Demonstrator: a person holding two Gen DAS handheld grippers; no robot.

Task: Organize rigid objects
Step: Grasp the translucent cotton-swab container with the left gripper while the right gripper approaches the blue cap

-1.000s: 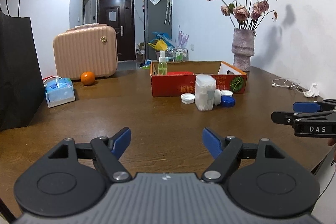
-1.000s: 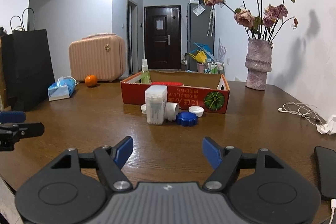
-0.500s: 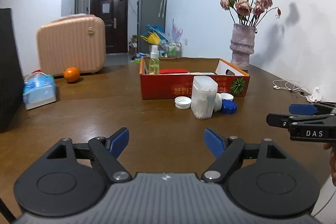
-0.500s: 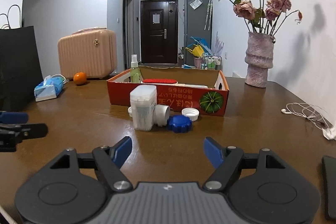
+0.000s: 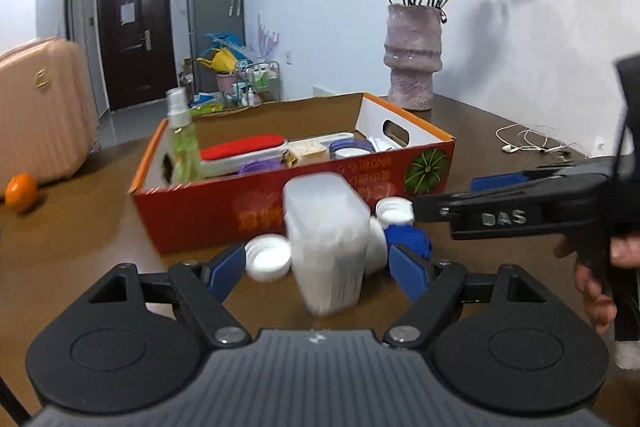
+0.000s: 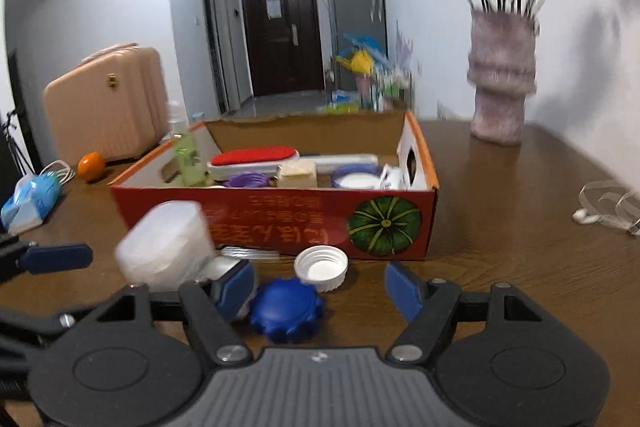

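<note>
A red cardboard box [image 5: 280,205] with a spray bottle [image 5: 182,147] and several small items stands mid-table. In front of it stands a white cotton-swab box [image 5: 326,239], between the fingers of my open left gripper [image 5: 318,269]; the pads do not touch it. White caps [image 5: 268,259] lie beside it. In the right wrist view a blue lid [image 6: 286,309] lies on the table between the fingers of my right gripper [image 6: 320,291], near the left pad. Its jaws are closing without pressing on the lid. A white cap [image 6: 321,267] sits just beyond.
A vase of dried flowers [image 5: 414,59] stands behind the box on the right, with an earphone cable [image 5: 528,143] on the table near it. On the left are an orange [image 5: 20,191], a pink suitcase [image 5: 40,107] and a tissue pack [image 6: 30,199].
Both grippers have moved forward toward the red box. The swab box now stands between the left fingers and the blue lid lies between the right fingers.
</note>
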